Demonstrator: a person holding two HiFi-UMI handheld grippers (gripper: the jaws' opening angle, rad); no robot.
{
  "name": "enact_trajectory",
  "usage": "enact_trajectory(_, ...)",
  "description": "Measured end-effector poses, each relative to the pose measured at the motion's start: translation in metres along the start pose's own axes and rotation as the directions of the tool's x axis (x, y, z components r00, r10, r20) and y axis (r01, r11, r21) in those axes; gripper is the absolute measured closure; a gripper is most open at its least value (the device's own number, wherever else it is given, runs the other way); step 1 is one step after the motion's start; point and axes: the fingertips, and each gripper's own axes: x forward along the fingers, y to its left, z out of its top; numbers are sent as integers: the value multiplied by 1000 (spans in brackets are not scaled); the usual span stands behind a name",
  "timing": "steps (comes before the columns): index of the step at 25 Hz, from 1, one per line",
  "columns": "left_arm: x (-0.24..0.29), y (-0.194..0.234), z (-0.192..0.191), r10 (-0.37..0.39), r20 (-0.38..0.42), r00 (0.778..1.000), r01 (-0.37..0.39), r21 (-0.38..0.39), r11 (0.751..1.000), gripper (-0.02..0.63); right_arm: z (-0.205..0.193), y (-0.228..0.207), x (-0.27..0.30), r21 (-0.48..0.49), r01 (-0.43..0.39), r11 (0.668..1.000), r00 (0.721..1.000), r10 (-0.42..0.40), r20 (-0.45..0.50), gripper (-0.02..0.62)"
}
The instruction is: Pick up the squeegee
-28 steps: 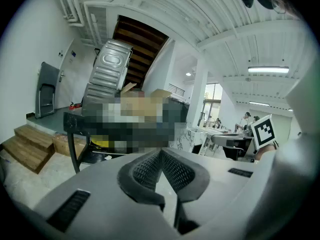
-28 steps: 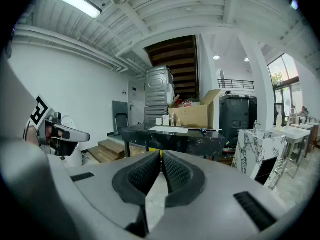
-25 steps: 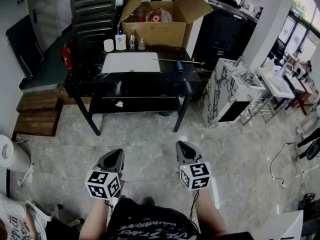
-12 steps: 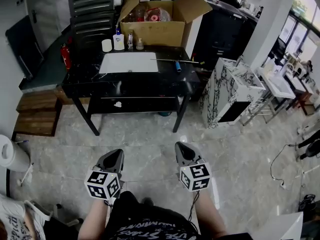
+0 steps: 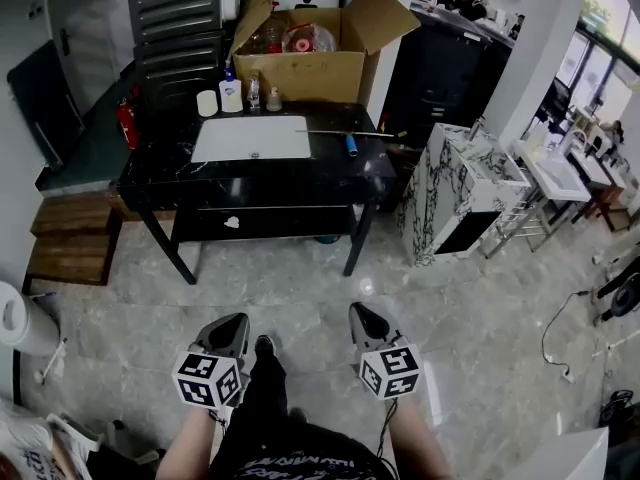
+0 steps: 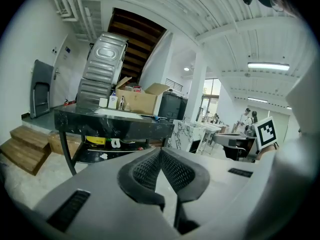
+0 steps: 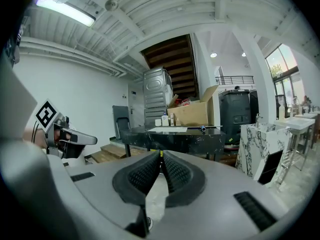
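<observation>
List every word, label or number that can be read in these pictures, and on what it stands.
No text can be read with certainty.
White print on the person's black shirt: blurred, not readable.
Label on the white bottle on the black table: too small.
Marker cubes: square code patterns only, no letters.

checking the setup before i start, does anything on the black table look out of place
Nothing spilled or broken. The squeegee lies loose on the black table near its right end, one tip about at the edge. A white scrap sits on the lower shelf.
</observation>
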Motion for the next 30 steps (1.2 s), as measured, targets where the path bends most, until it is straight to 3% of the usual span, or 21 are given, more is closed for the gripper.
enact_trajectory(10,84,36,35,-55,8,998,55,-3,998,586,10,-60,63,34,113,993,993,-113,-20,545)
enact_trajectory(30,283,179,157,-123,12,992,123,-5,992,586,97,-145,309,26,180,983,983,-178,-51,545)
